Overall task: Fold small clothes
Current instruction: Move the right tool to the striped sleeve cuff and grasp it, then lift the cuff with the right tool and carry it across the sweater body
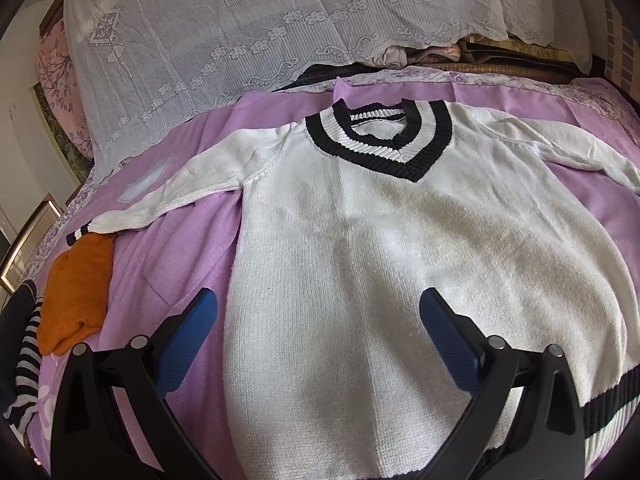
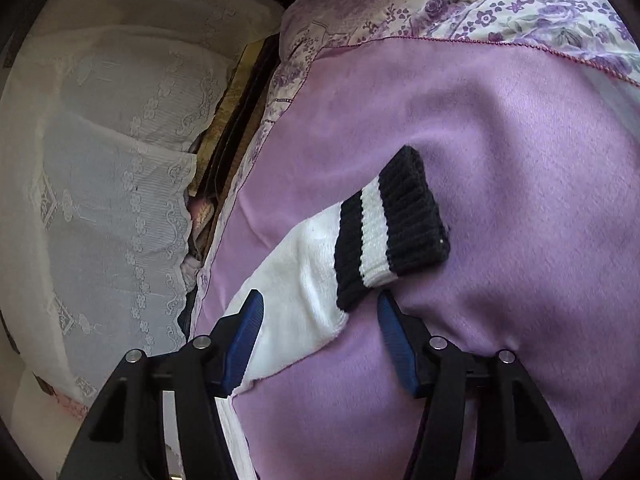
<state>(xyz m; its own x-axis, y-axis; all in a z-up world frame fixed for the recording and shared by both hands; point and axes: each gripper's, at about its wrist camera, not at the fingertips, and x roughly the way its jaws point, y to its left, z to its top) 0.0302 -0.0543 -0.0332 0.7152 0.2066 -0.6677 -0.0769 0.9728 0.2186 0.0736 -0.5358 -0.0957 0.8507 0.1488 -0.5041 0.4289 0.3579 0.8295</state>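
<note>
The white V-neck sweater (image 1: pixel 360 240) lies flat and unfolded on the purple bedspread (image 2: pixel 520 160) beneath the wide-open left gripper (image 1: pixel 318 312), while the half-open right gripper (image 2: pixel 320 304) straddles its striped cuff (image 2: pixel 392 224), ungrasped, so every fold remains.

Bed w/ lilac sheet (image 1: pixel 192 216), soft nap, a few creases; its border is white w/ purple floral print (image 2: pixel 532 4), top right of the right wrist view. White lace cover (image 1: pixel 224 40) w/ flower & tassel motifs draped over bulky stuff across the top of the left wrist view. Pink floral fabric (image 1: pixel 52 72) shows at upper left beside the lace. Dark woven/wood pieces (image 1: pixel 500 66) in the gap betw. lace & bed, upper right. Metal bar handle (image 1: pixel 24 240) on a pale surface at far left. Daylight, soft; sunlit patch on the sheet at left.
</note>
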